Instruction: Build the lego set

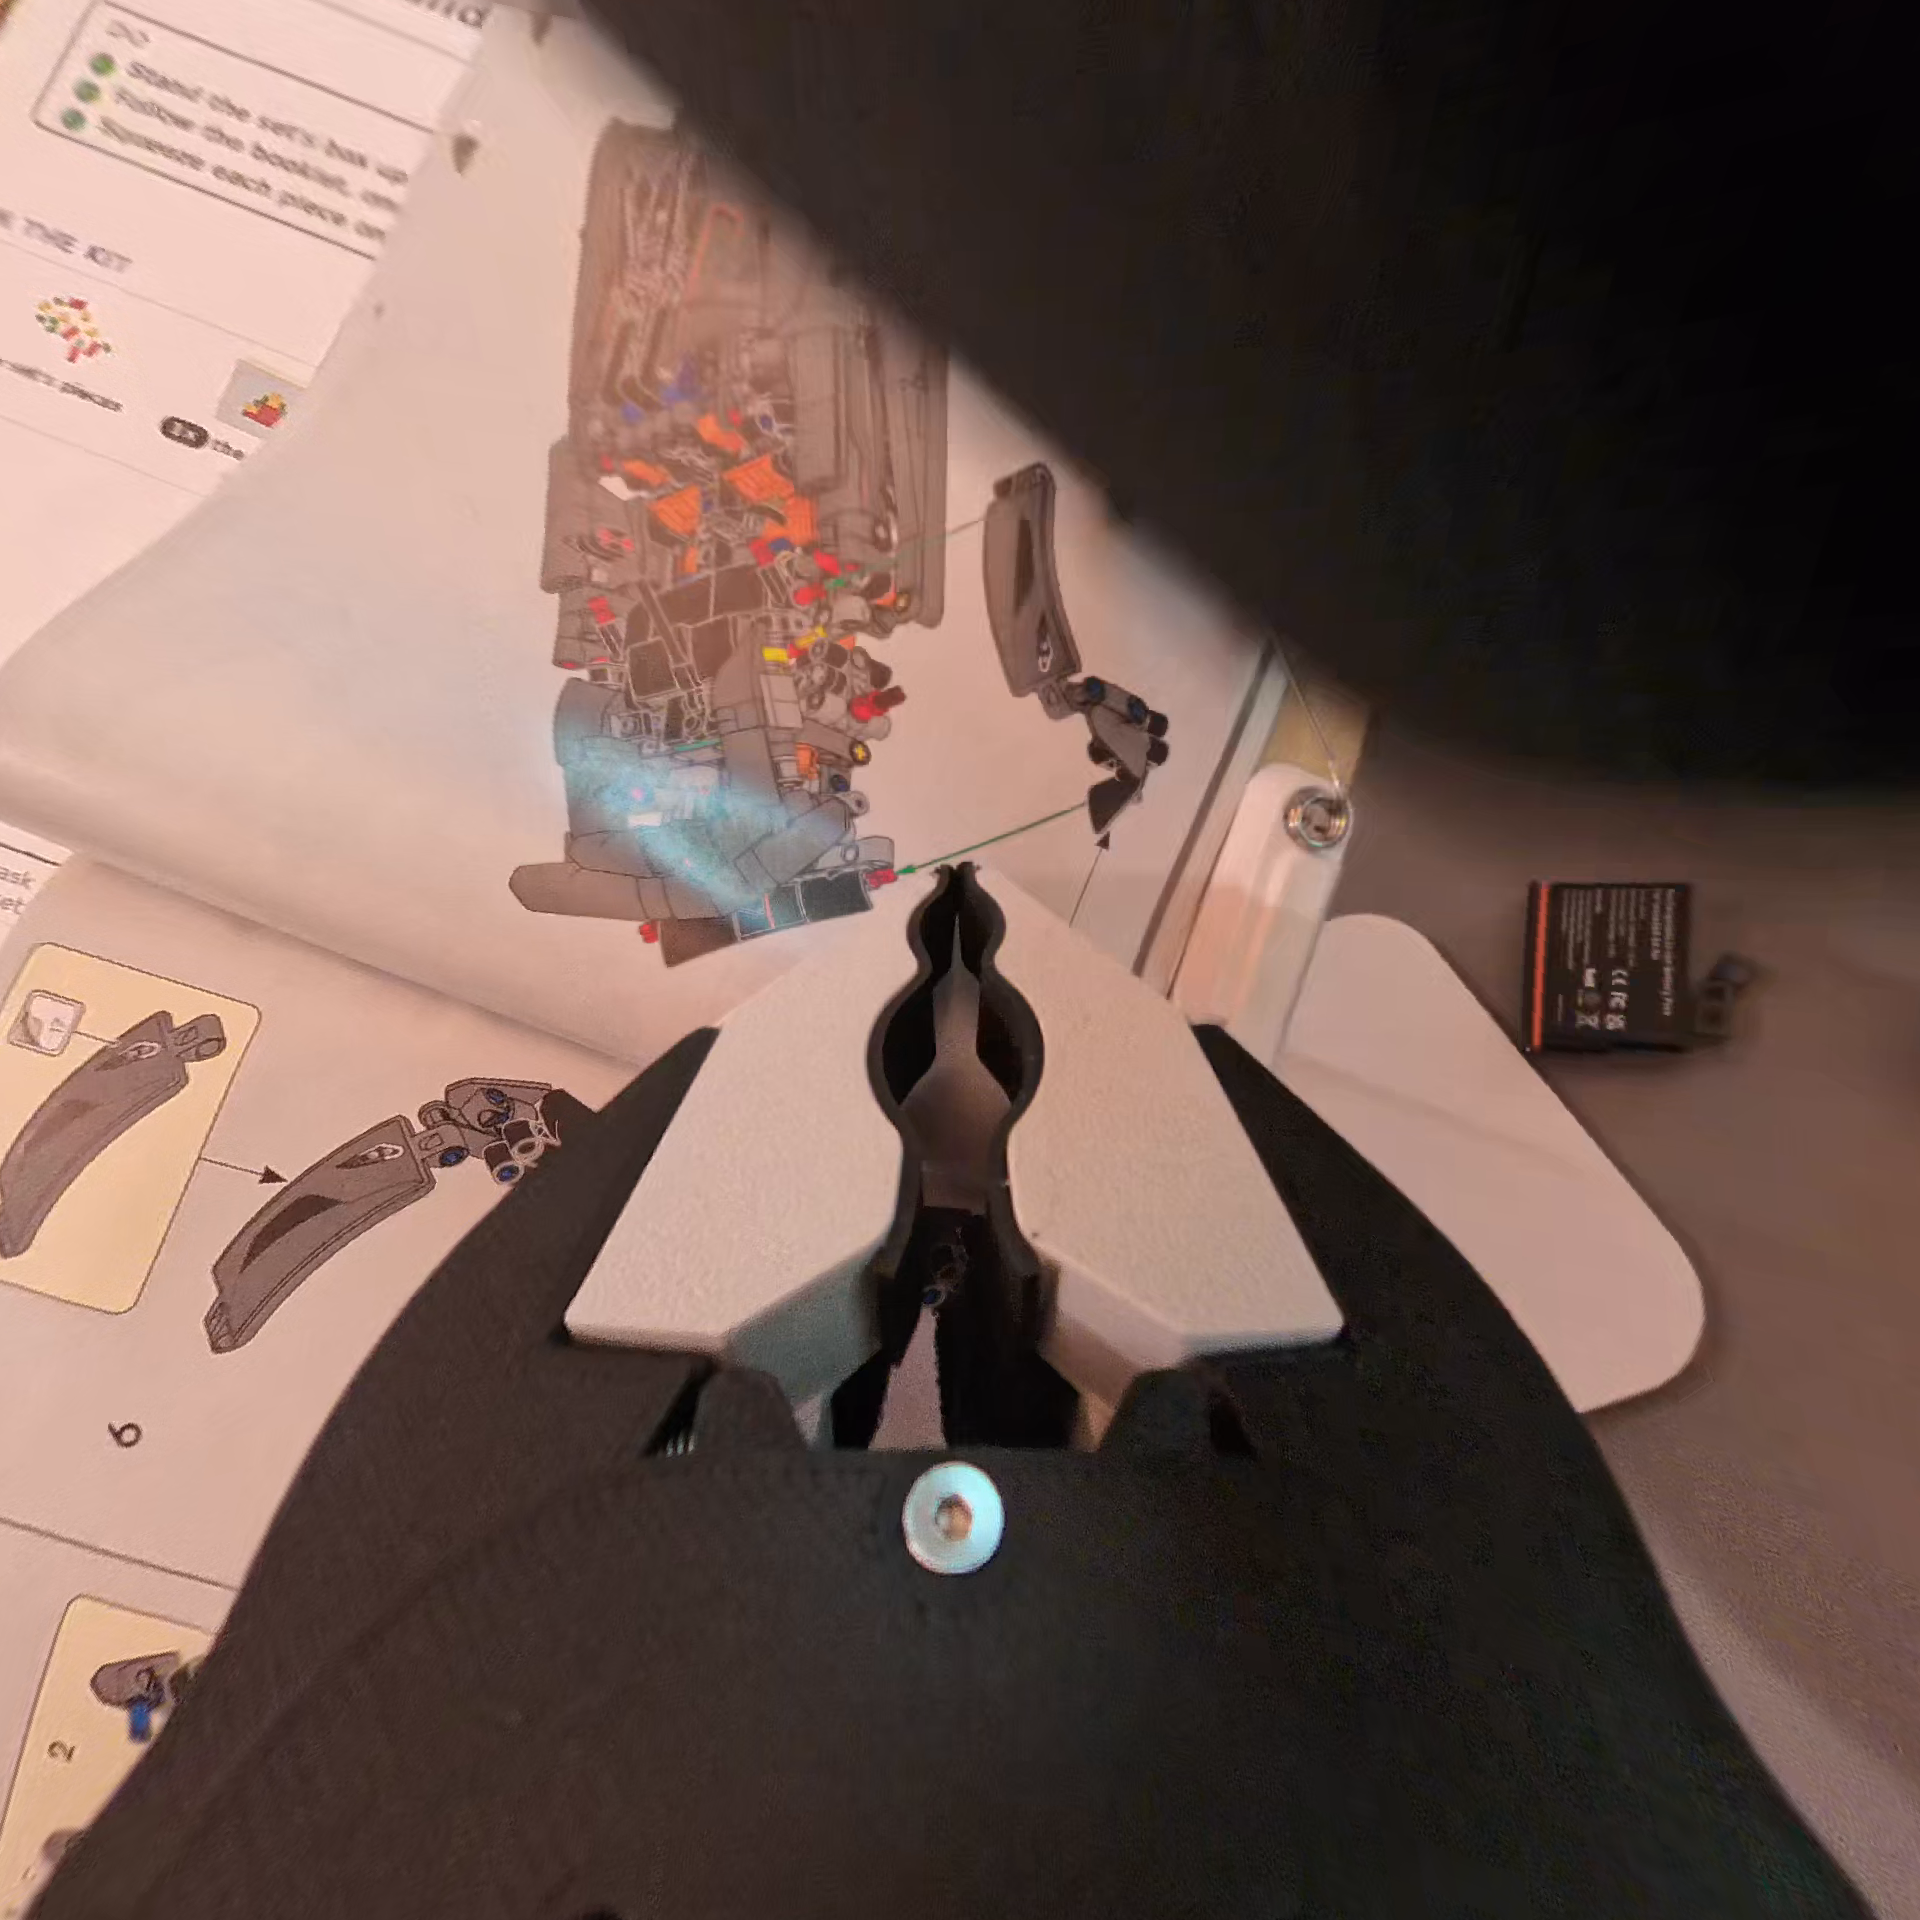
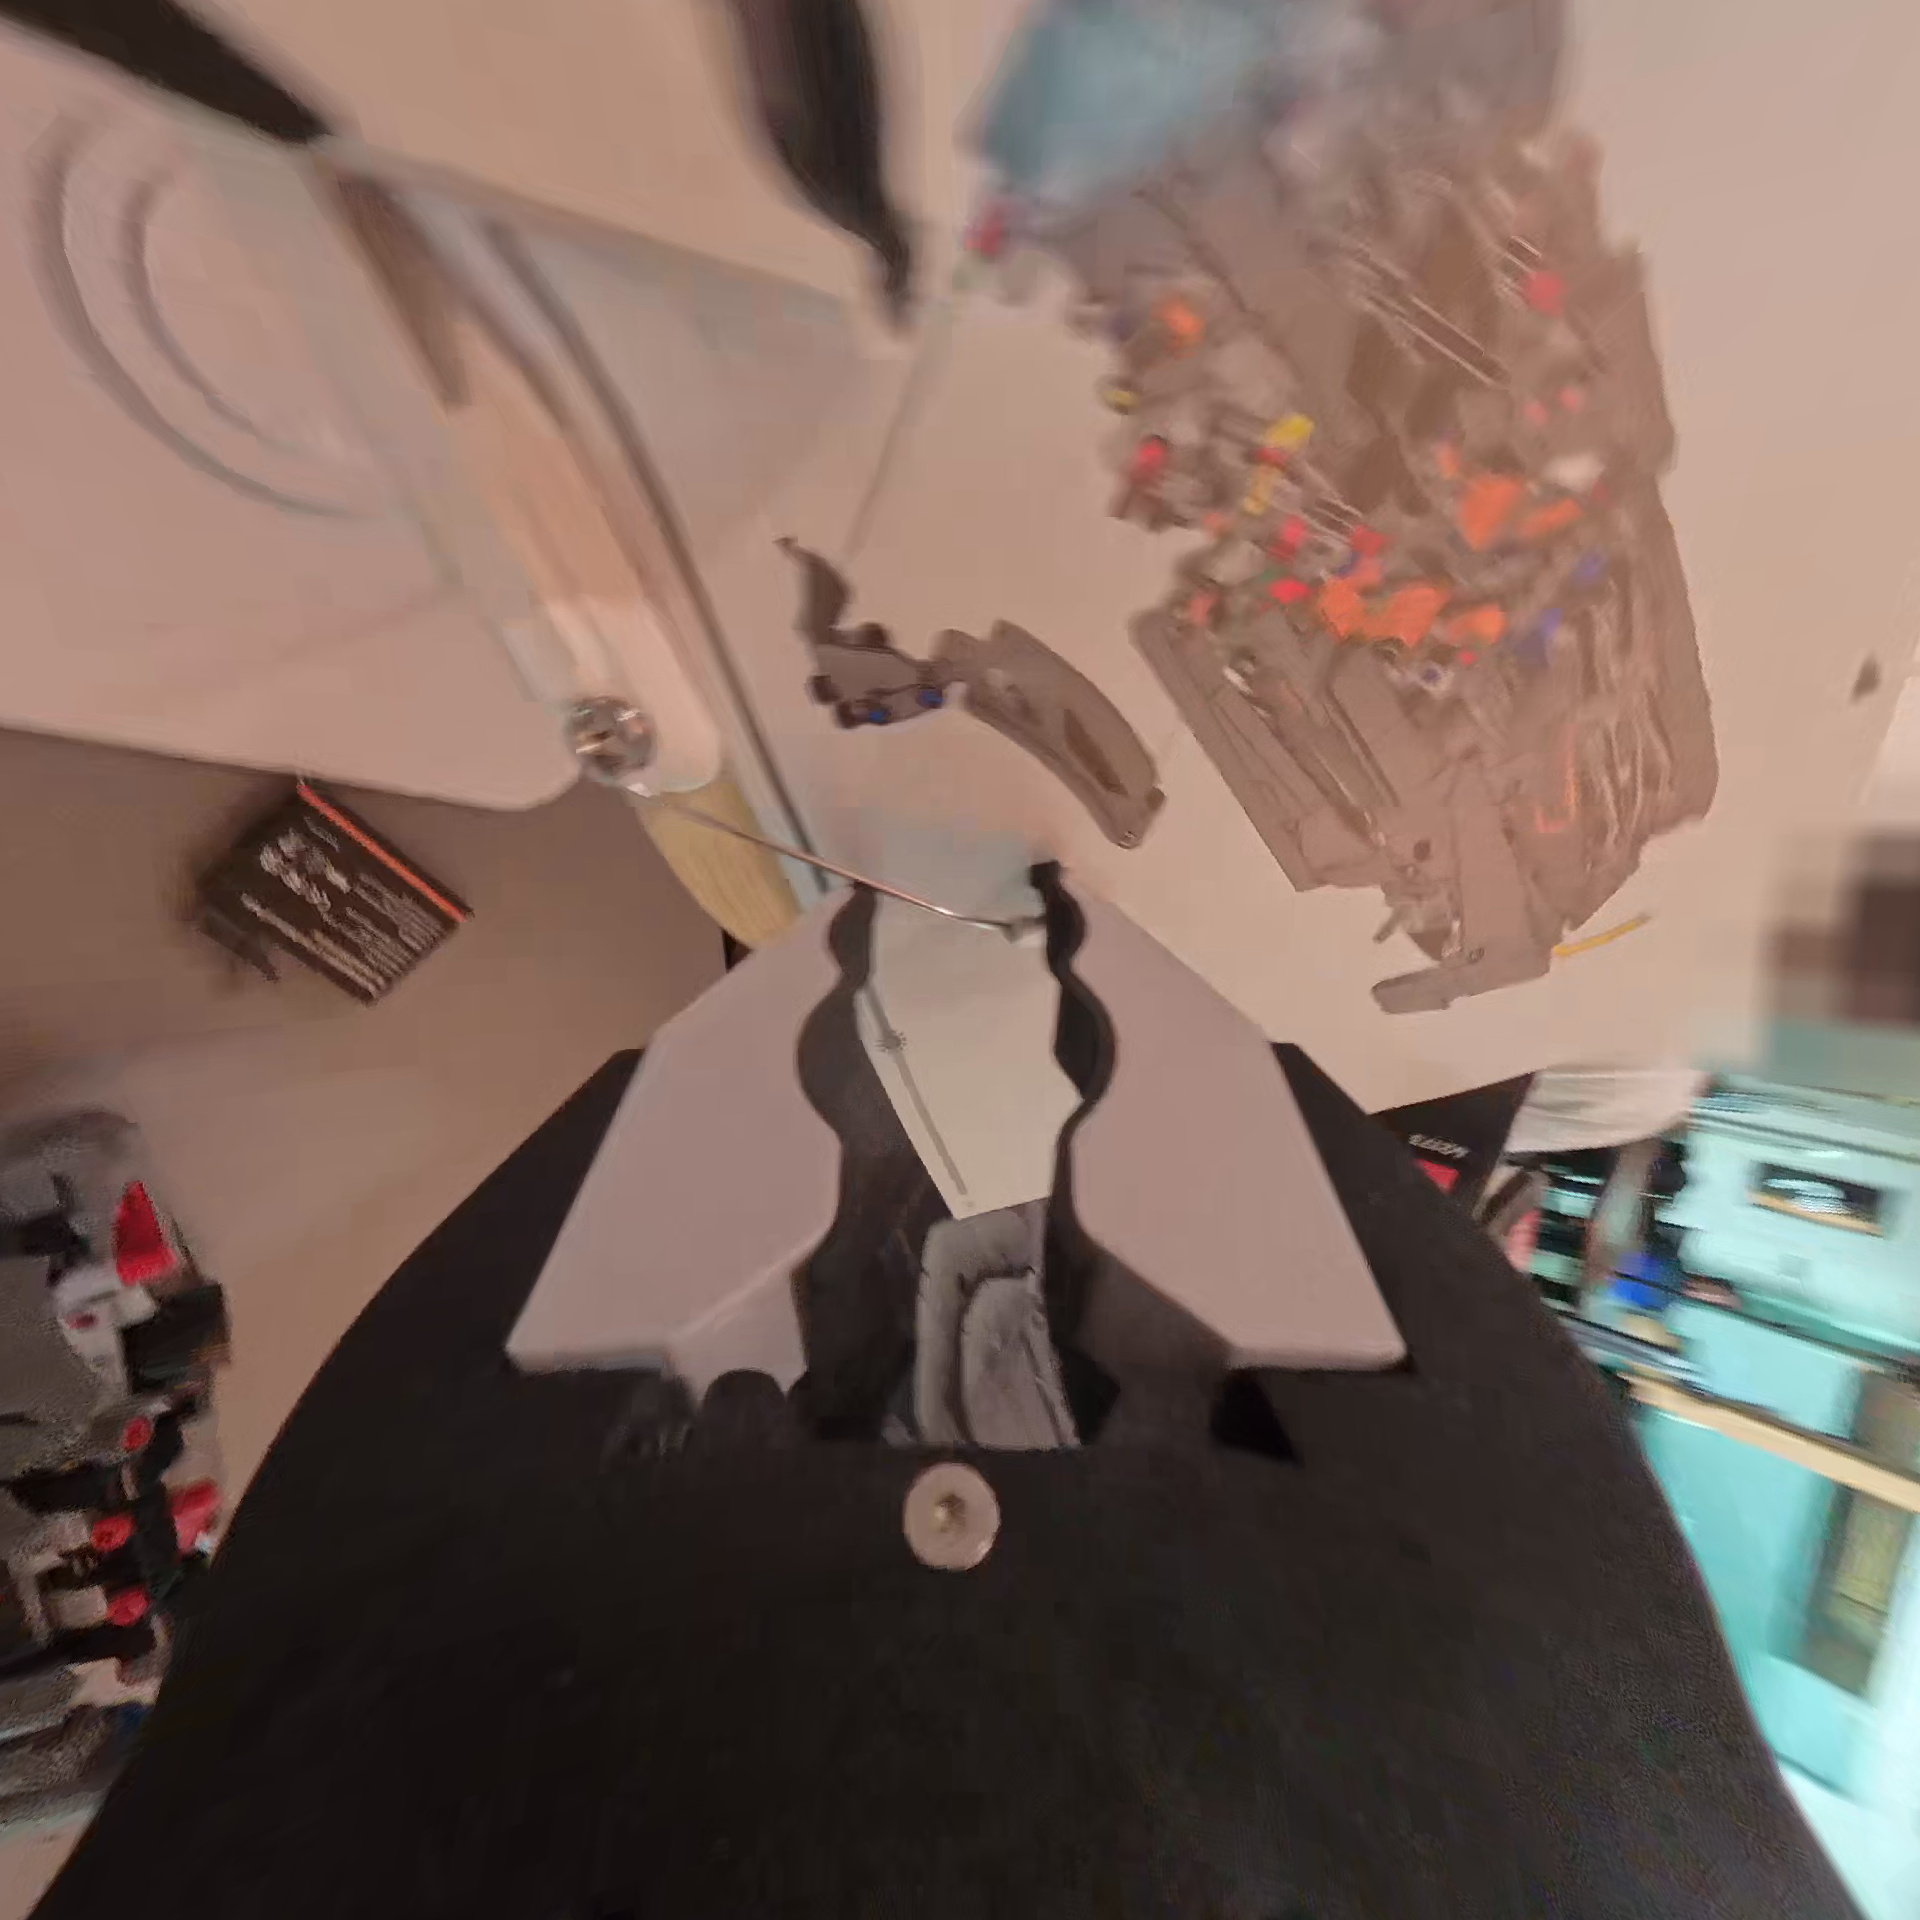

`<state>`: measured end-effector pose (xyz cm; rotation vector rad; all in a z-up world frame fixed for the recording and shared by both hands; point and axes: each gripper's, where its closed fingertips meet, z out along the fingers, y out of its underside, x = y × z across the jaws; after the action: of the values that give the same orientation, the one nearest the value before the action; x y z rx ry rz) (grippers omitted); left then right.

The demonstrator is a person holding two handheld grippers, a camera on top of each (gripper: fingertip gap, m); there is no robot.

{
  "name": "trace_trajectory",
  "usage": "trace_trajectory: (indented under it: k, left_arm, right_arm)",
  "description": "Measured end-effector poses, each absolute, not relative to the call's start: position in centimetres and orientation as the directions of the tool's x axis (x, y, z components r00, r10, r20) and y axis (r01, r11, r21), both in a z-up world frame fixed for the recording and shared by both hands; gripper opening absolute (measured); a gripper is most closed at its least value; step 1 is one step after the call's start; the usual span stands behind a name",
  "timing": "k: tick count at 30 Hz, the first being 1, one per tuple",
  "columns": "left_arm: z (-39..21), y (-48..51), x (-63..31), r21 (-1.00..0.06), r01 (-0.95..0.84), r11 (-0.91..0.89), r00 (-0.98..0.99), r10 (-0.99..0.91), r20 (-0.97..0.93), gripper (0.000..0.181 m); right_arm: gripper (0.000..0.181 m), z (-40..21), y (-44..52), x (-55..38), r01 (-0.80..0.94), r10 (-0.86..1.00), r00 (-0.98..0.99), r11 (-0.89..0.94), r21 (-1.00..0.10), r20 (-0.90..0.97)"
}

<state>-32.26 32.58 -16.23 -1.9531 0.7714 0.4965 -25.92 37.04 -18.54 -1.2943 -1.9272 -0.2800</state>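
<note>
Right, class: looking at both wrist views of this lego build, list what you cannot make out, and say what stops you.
- Left wrist view: the top right is hidden by a dark out-of-focus shape.
- Left wrist view: whether the left gripper, tips together, pinches anything.
- Right wrist view: motion blur smears the instruction booklet drawing.
- Right wrist view: the lego model is cut off by the left edge.
- Both views: the small black pack.

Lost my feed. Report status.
Left gripper jaws shut, right gripper jaws apart. Both at instruction booklet. Lego model beside right gripper, untouched. Dark shape covers left view's top.
</note>
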Motion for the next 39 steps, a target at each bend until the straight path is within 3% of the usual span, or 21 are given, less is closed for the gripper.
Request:
trace_trajectory:
  k: [1, 4, 7, 10, 13, 20, 27, 32, 35, 39]
  left_arm:
    - [-16.3, 32.6, -32.2, -0.624, -0.695, -0.356, 0.718, -0.314, -0.621, 0.0]
    - [-16.3, 32.5, -32.0, -0.618, -0.7, -0.358, 0.713, -0.308, -0.63, 0.0]
    - [-16.0, 32.2, -31.3, -0.665, -0.66, -0.35, 0.751, -0.312, -0.582, 0.0]
    - [-14.6, 31.8, -30.8, -0.684, -0.638, -0.355, 0.769, -0.25, -0.588, 0.017]
    - [-12.6, 30.6, -29.5, -0.629, -0.684, -0.37, 0.72, -0.207, -0.662, 0.036]
    - [-9.0, 22.6, -26.5, -0.579, -0.728, -0.367, 0.674, -0.231, -0.702, 0.044]
    - [-5.9, 10.1, -30.6, -0.734, -0.592, -0.331, 0.799, -0.123, -0.589, 0.042]
    - [-8.3, 3.3, -29.0, -0.759, -0.576, -0.303, 0.816, -0.148, -0.56, 0.042]
    - [-11.6, 1.3, -24.9, -0.783, -0.561, -0.269, 0.825, -0.257, -0.503, 0.039]
    - [-17.5, 0.8, -20.9, -0.722, -0.618, -0.31, 0.778, -0.369, -0.508, 0.043]
  right_arm:
    - [0.052, -18.3, 37.5, -25.9, 0.853, 0.736, -0.123, 0.422, -0.308, 0.665]
    - [0.061, -17.1, 38.1, -25.1, 0.802, 0.872, -0.007, 0.297, -0.519, 0.489]
    - [0.057, -15.5, 38.5, -23.2, 0.792, 0.86, 0.058, 0.269, -0.548, 0.507]
    - [0.056, -13.4, 36.8, -22.3, 0.758, 0.858, 0.076, 0.281, -0.589, 0.507]
    - [0.055, -11.3, 34.7, -21.4, 0.748, 0.835, 0.072, 0.316, -0.584, 0.545]
    - [0.05, -8.2, 27.7, -20.5, 0.691, 0.827, 0.021, 0.394, -0.607, 0.561]
    - [0.046, -10.0, 19.6, -20.0, 0.681, 0.809, -0.16, 0.505, -0.53, 0.565]
    - [0.049, -11.4, 14.2, -20.0, 0.678, 0.743, -0.265, 0.597, -0.429, 0.615]
    - [0.049, -11.7, 11.5, -19.4, 0.676, 0.72, -0.294, 0.622, -0.395, 0.629]
    - [0.048, -12.5, 9.3, -17.1, 0.706, 0.704, -0.305, 0.619, -0.344, 0.641]
